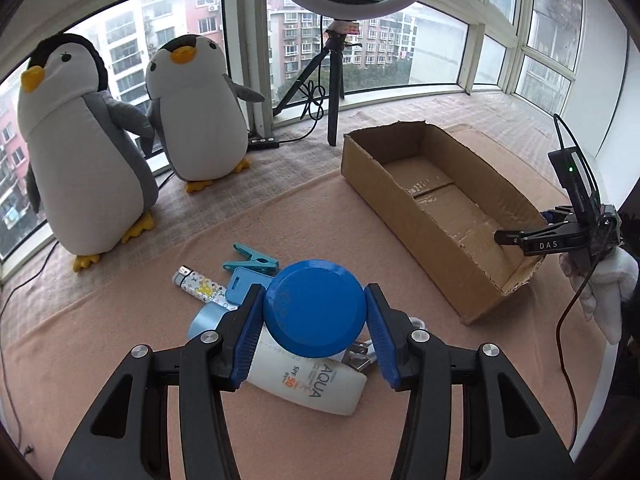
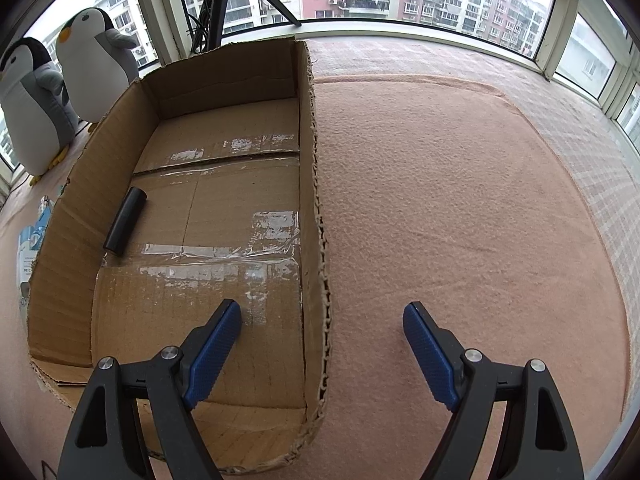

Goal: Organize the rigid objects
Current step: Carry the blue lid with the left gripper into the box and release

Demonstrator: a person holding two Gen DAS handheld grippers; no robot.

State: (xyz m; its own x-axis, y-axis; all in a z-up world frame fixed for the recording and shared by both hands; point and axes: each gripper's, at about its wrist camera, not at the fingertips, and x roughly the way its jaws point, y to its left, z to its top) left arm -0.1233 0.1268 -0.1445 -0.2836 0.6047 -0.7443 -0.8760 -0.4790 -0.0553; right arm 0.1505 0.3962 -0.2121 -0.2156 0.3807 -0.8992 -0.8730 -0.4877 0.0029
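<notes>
My left gripper (image 1: 315, 318) clamps a blue round lid (image 1: 314, 309) above a white tube (image 1: 308, 382) reading "AQUA" and "SPF 50", while my right gripper (image 2: 322, 354), marked "DAS", gapes empty astride the cardboard box (image 2: 316, 184) wall.

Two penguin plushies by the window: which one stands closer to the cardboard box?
The smaller penguin, with wings spread, standing right of the bigger one in the left wrist view. The bigger stands farther left, so farther from the cardboard box.
</notes>
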